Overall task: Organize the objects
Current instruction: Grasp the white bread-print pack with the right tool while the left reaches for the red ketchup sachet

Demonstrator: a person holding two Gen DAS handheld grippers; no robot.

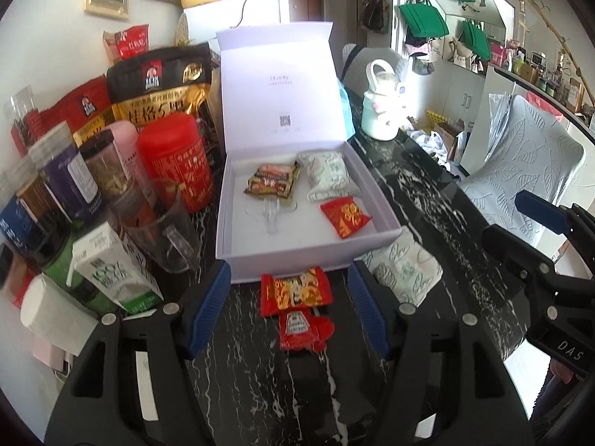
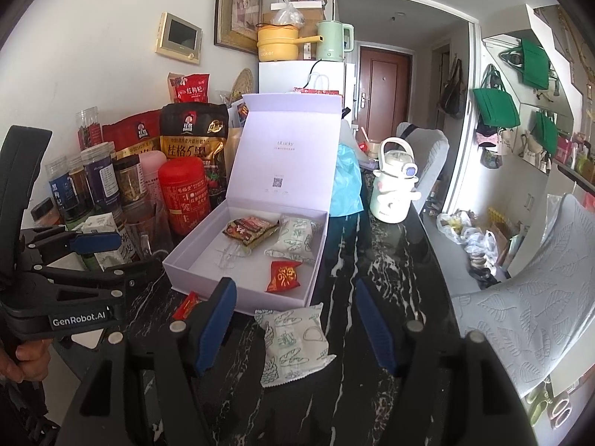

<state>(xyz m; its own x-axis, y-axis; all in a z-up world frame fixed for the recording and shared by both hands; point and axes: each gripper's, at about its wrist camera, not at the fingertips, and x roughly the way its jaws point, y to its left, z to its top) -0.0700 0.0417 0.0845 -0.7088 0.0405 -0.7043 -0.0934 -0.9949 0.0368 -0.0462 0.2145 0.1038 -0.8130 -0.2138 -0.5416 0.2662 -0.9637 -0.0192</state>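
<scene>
Tongs (image 2: 295, 325) bracket white packet (image 2: 293, 345), long axis toward box (image 2: 241, 290)

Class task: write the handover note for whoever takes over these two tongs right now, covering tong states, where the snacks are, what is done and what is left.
Left tongs: open, empty, straddling the red snack packet and the ketchup sachet on the table.
Right tongs: open, empty, around the white leaf-print packet lying in front of the box.
Done: the open white box holds a brown packet, a white leaf-print packet and a small red packet.
Left: three packets on the table to go in.
</scene>
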